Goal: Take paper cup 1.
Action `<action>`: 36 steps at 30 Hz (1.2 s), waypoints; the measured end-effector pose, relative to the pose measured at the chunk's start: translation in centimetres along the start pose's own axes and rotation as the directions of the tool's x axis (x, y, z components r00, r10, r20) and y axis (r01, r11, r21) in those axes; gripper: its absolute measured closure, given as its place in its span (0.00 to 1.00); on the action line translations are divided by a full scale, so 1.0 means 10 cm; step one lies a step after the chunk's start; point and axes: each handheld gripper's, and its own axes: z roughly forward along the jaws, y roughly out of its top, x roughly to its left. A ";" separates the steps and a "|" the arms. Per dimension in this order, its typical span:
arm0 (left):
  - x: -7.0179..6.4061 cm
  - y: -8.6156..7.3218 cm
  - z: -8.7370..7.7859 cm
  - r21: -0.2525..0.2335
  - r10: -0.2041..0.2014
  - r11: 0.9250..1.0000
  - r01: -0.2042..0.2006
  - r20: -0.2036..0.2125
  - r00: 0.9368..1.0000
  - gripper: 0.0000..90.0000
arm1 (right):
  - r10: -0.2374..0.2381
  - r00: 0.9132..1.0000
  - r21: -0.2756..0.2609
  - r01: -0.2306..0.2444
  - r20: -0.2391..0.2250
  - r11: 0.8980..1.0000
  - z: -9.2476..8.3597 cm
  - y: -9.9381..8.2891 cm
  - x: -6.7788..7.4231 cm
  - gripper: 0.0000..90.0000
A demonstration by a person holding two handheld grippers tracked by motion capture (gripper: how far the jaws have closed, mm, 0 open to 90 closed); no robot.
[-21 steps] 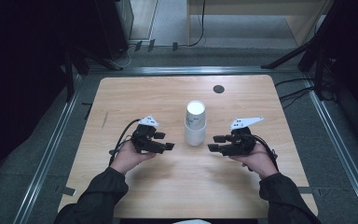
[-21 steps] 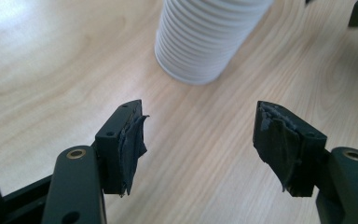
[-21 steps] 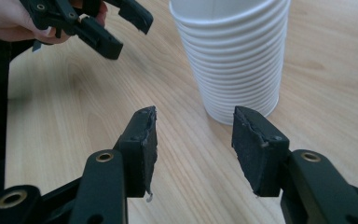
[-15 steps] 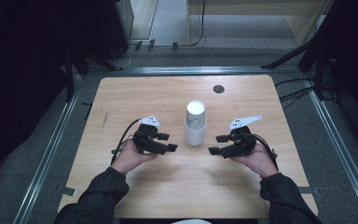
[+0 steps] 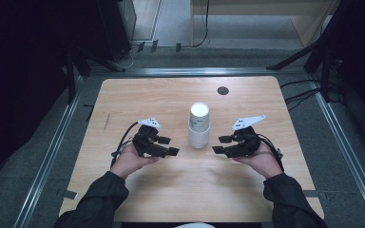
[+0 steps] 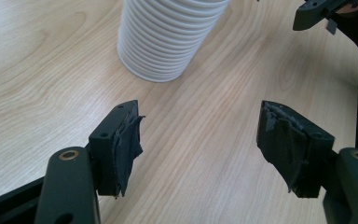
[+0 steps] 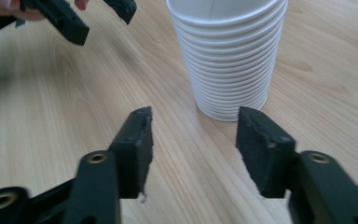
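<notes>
Wooden table (image 5: 161, 95), dark round grommet (image 5: 223, 90) — far edge

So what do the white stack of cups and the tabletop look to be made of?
Stack of cups: probably paper, matte white; many thin rolled rims nest closely down the side, and a faint seam shows inside the top cup. Plastic can't be ruled out. Tabletop: light wood or wood-look laminate, smooth with a printed-looking grain and soft sheen.

Dark sleeves; each black gripper (image 5: 171, 146) has 2 jaws, brass screws, torn pads.
</notes>
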 end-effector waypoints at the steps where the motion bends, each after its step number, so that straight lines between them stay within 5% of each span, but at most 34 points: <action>1: 0.01 -0.01 0.00 0.003 0.002 1.000 -0.002 -0.003 1.000 0.34 | -0.005 1.000 -0.016 0.005 -0.002 1.000 0.00 -0.02 -0.01 0.53; 4: 0.02 -0.02 -0.01 0.001 0.008 1.000 -0.008 -0.003 1.000 0.36 | 0.030 1.000 0.008 -0.030 -0.002 1.000 0.01 -0.03 -0.02 0.58; 6: 0.01 -0.02 -0.01 -0.004 0.015 1.000 -0.015 -0.007 1.000 0.36 | -0.015 1.000 0.015 0.014 0.015 1.000 0.01 -0.04 -0.01 0.57; 11: 0.02 -0.02 -0.01 -0.003 0.011 1.000 -0.011 -0.013 1.000 0.35 | -0.030 0.998 0.011 0.029 0.061 1.000 0.02 -0.04 0.00 0.53; 21: 0.06 0.00 0.00 0.013 0.017 1.000 -0.016 -0.005 1.000 0.34 | -0.084 0.993 0.028 0.082 0.078 0.996 -0.04 0.05 0.03 0.39; 29: 0.08 0.02 0.01 0.024 0.027 0.999 -0.027 -0.006 1.000 0.34 | -0.109 0.994 0.070 0.107 0.022 0.992 -0.13 0.22 -0.03 0.35; 36: 0.06 0.01 -0.01 0.033 0.041 0.999 -0.040 -0.004 0.999 0.34 | -0.181 0.984 0.112 0.180 -0.008 0.977 -0.20 0.54 -0.11 0.33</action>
